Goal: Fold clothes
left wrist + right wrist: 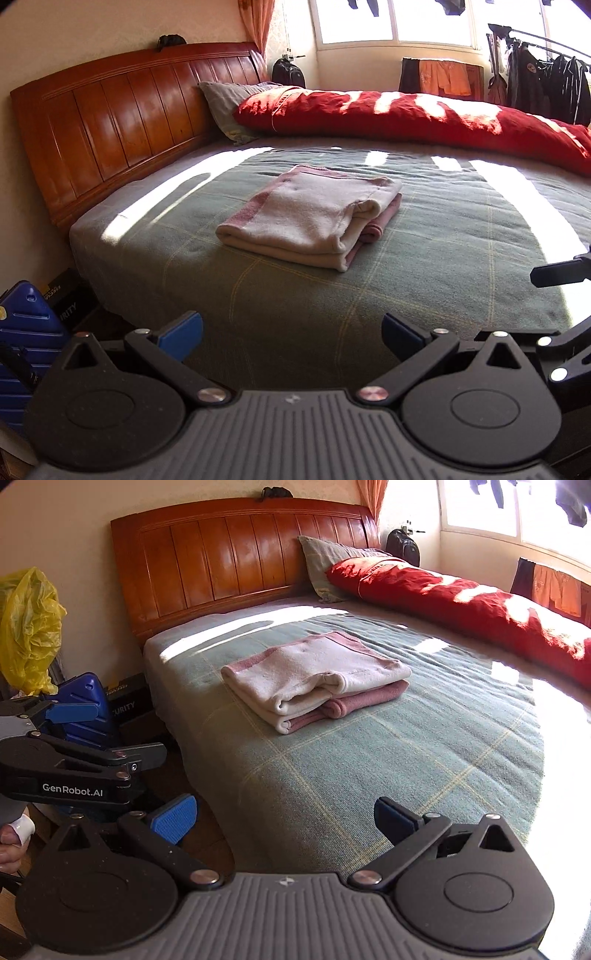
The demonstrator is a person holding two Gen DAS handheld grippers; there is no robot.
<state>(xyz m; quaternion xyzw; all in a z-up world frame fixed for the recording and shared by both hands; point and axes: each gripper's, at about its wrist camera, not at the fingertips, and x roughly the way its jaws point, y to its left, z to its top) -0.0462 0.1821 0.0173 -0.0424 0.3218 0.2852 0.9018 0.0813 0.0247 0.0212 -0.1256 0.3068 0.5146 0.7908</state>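
the folded cloth (314, 214) lies on the bed (406, 280), well apart from the left gripper (291, 332) and right gripper (284, 818), both with jaws open and empty, so a careless grab could undo its layers.

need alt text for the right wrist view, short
A folded cream and pink cloth garment lies on a green checked bed blanket, untouched. The right gripper is open and empty at the bed's near edge, with the left gripper at far left. Behind are a wooden headboard and red quilt.
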